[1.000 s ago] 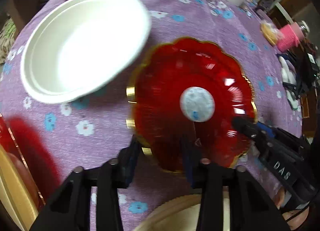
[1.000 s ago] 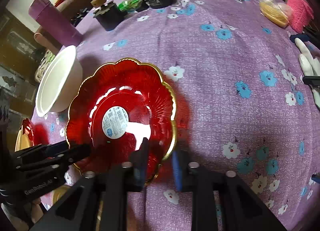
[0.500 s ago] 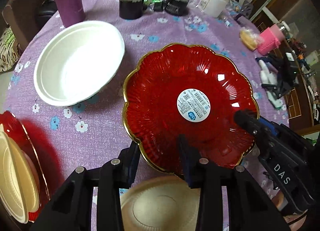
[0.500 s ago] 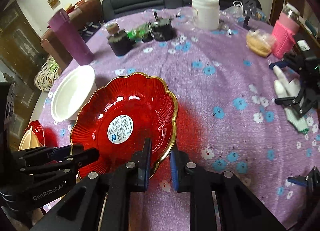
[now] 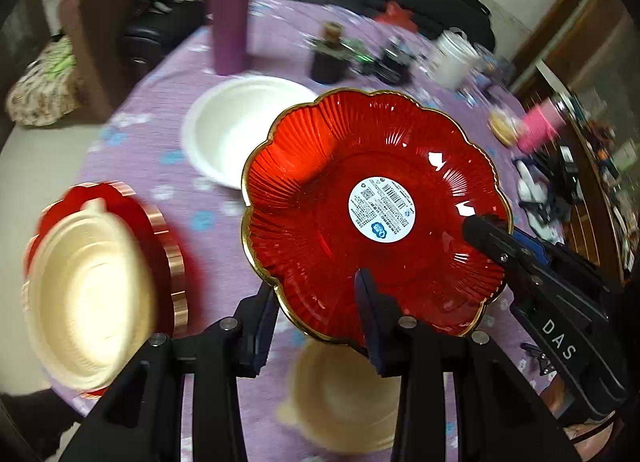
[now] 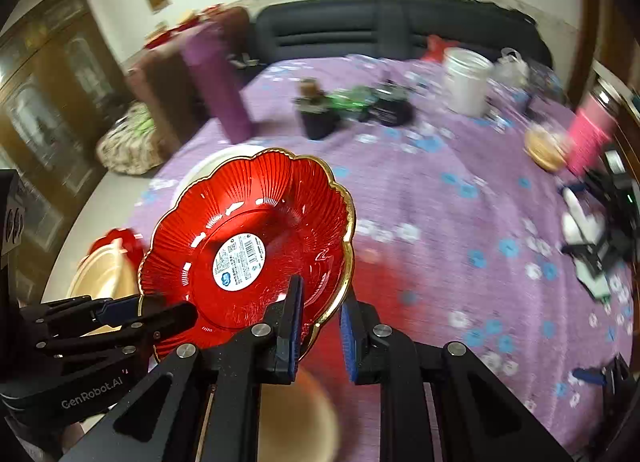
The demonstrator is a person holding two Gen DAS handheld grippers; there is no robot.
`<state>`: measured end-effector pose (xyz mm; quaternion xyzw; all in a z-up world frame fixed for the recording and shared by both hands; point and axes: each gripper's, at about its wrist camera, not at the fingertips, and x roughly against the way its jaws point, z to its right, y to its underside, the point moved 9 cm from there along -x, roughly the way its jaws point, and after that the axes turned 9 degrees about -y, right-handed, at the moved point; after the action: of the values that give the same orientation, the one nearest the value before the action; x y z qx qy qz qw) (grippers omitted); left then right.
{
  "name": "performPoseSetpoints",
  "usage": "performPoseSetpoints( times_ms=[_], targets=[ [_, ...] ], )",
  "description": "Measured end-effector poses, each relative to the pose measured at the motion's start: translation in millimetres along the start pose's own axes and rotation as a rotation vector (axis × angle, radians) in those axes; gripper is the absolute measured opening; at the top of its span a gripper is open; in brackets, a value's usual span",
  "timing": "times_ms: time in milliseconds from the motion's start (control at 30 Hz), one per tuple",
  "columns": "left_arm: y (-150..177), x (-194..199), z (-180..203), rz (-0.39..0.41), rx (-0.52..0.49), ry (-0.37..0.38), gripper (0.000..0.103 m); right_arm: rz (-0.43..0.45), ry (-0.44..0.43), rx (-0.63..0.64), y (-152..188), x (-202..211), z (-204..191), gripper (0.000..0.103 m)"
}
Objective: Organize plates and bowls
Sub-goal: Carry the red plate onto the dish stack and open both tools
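A red scalloped plate (image 5: 320,197) with a gold rim and a round white sticker hangs tilted above the purple flowered table (image 6: 440,221). My left gripper (image 5: 316,314) is shut on its near rim, one finger under the plate and one inside it. My right gripper (image 6: 320,326) is shut on the plate's (image 6: 248,246) right-hand rim. Each view shows the other gripper clamped on the plate's edge: the right gripper (image 5: 492,246) and the left gripper (image 6: 140,314). A white bowl (image 5: 232,129) sits on the table behind the plate.
A cream bowl (image 5: 344,394) lies right below the plate. Another cream bowl (image 5: 88,302) rests in a second red plate (image 5: 164,262) at the left table edge. At the back stand a purple bottle (image 5: 228,9), dark jars (image 6: 316,113), a white tub (image 6: 464,81) and a pink cup (image 6: 588,133).
Both grippers have risen with the red plate, lifting it off the cloth. The table now lies farther below, and the cream bowl under the plate has come into view.
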<state>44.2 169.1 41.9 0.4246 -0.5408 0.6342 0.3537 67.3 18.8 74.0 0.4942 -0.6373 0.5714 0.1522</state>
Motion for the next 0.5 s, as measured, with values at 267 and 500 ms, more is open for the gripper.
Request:
performPoseSetpoints(
  times_ms=[267, 500],
  targets=[
    [23.9, 30.0, -112.4, 0.023, 0.172, -0.123, 0.038, -0.034, -0.143, 0.153, -2.3, -32.4, -114.9, 0.019],
    [47.0, 31.5, -182.4, 0.007, 0.25, -0.236, 0.038, -0.103, -0.217, 0.251, 15.5, -72.2, -187.8, 0.02]
  ],
)
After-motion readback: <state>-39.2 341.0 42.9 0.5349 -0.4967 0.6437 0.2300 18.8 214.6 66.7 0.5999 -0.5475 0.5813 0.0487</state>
